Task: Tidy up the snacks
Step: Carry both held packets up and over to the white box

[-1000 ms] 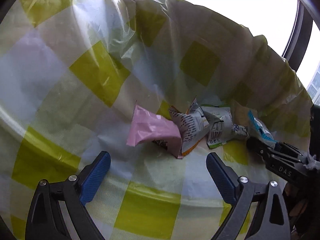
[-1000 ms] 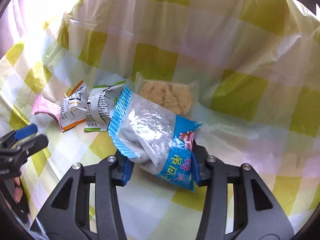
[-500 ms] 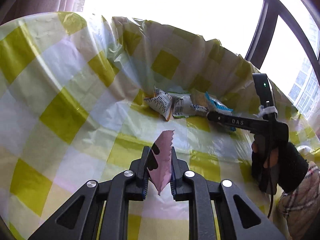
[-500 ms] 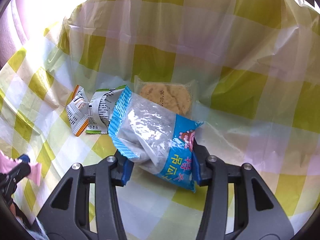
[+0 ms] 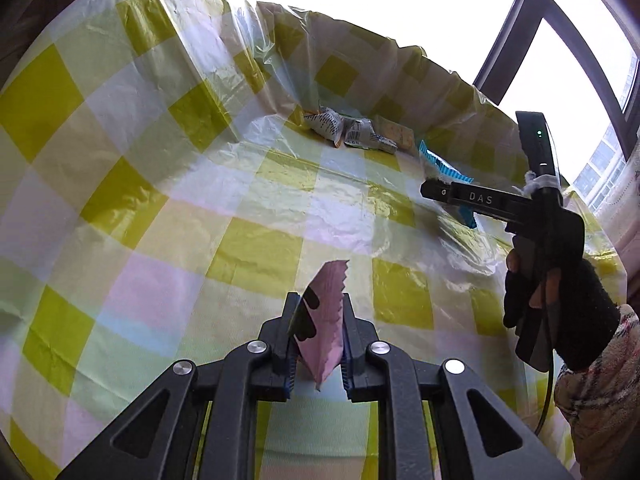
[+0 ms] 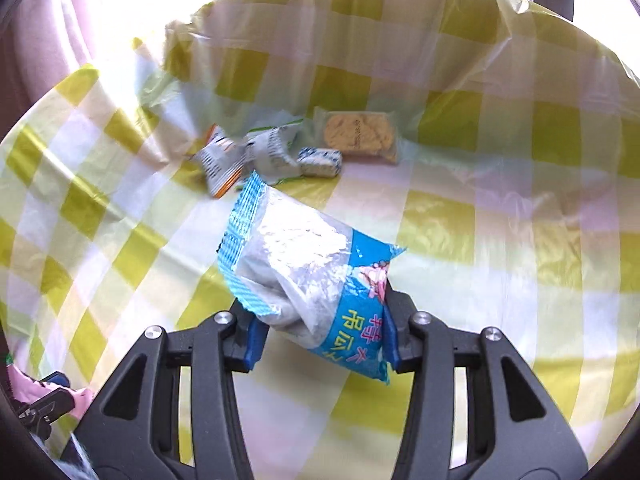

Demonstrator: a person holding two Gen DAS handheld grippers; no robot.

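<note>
Pink foil sits pinched between my left gripper point(image 5: 318, 344) jaws — the pink packet point(image 5: 325, 320) stands on edge with its serrated end pointing up and forward, lifted clear of the yellow-checked plastic sheet point(image 5: 248, 208) below. My right gripper point(image 6: 320, 332) is clamped on the blue-and-clear snack bag point(image 6: 304, 264), holding it by the printed blue end so the striped seal tilts up and to the left, off the sheet. From the left wrist view I see that same gripper from the side, well over to my right, with the gloved right hand point(image 5: 560, 300) wrapped around its handle and the blue bag's edge poking out past the fingers.

Farther out, at the foot of the sheet's raised back fold, lies the rest of the pile. An orange-trimmed white wrapper point(image 6: 218, 164) is crumpled at the left, touching a green-trimmed white wrapper point(image 6: 272, 148) beside it. A small blue-and-white candy point(image 6: 320, 160) rests just right of those, and a clear-wrapped round biscuit pack point(image 6: 360, 134) lies flat behind it — closest to the fold. Beyond the sheet, bright window point(image 5: 400, 8) glare washes out everything else.
</note>
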